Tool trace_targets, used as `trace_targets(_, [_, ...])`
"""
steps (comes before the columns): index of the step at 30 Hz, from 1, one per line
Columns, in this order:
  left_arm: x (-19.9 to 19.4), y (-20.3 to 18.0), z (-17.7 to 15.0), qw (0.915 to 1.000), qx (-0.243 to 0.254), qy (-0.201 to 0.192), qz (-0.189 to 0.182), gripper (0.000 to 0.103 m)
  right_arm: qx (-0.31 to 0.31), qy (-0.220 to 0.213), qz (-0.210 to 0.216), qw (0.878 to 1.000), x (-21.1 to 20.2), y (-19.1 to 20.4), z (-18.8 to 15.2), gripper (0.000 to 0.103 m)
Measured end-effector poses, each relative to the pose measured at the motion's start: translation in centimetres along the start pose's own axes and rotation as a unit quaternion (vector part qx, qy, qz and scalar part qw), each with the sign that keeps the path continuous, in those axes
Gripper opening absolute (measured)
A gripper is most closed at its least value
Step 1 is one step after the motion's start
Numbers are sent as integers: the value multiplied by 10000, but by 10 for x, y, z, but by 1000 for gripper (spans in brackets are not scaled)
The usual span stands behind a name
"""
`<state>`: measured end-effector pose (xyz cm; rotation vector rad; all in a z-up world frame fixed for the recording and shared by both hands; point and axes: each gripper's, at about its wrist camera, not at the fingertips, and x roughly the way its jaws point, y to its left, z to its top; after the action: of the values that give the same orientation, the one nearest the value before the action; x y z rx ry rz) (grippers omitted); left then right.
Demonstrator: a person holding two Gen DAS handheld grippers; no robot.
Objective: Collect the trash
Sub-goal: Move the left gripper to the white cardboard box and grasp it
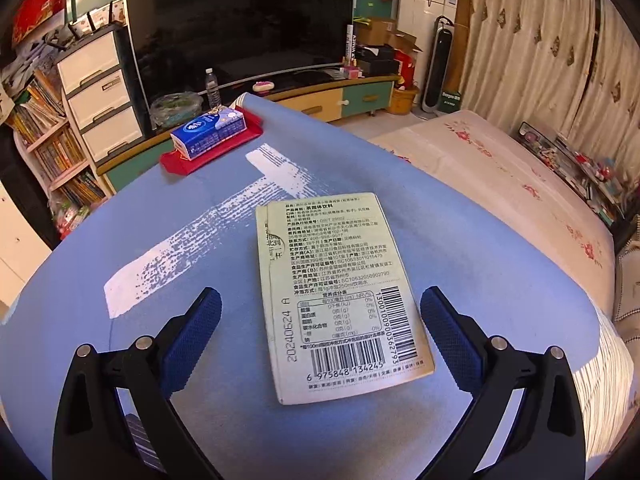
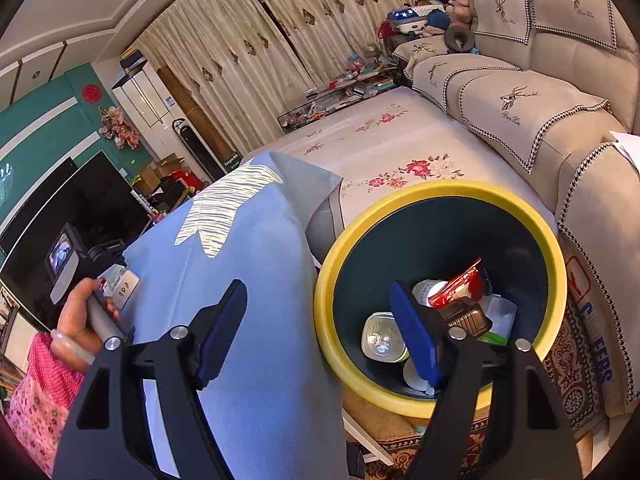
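A flat pale green packet (image 1: 344,296) printed with text and barcodes lies on the blue tablecloth (image 1: 160,208). My left gripper (image 1: 320,324) hangs just above its near end, open, with the blue pads on either side and not touching it. In the right wrist view a yellow-rimmed dark bin (image 2: 516,216) stands beside the table and holds a red wrapper (image 2: 460,284), a clear cup (image 2: 382,338) and other trash. My right gripper (image 2: 320,328) is open and empty over the table edge next to the bin. The packet's far end (image 2: 122,286) shows by the person's hand (image 2: 82,316).
A blue tissue pack (image 1: 208,130) rests on a red cloth (image 1: 224,148) at the table's far end. A television (image 1: 240,24) and a drawer unit (image 1: 100,92) stand behind it. A flowered bedcover (image 2: 380,152) and a beige sofa (image 2: 540,100) lie beyond the bin.
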<state>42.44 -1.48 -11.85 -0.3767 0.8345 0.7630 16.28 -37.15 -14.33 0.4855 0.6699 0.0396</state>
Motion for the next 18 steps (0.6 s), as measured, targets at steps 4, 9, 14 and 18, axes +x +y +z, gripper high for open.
trace_targets(4, [14,3,-5,9996,-142,232,35,98,44,15,35,10000,0,-4,-1,70])
trace_targets(9, [23,1,-11,9996,52,259,-32,97,76,49,30,10000,-1,-5,-2,70])
trace_targets(14, [19,10,-14,9981,433,172,-394,75,39,27,40,10000,-4,-3,-4,70])
trace_targets(18, [19,24,-11,9942,739,195,-761,74,-24,12,50,10000,-10,3,-8,70])
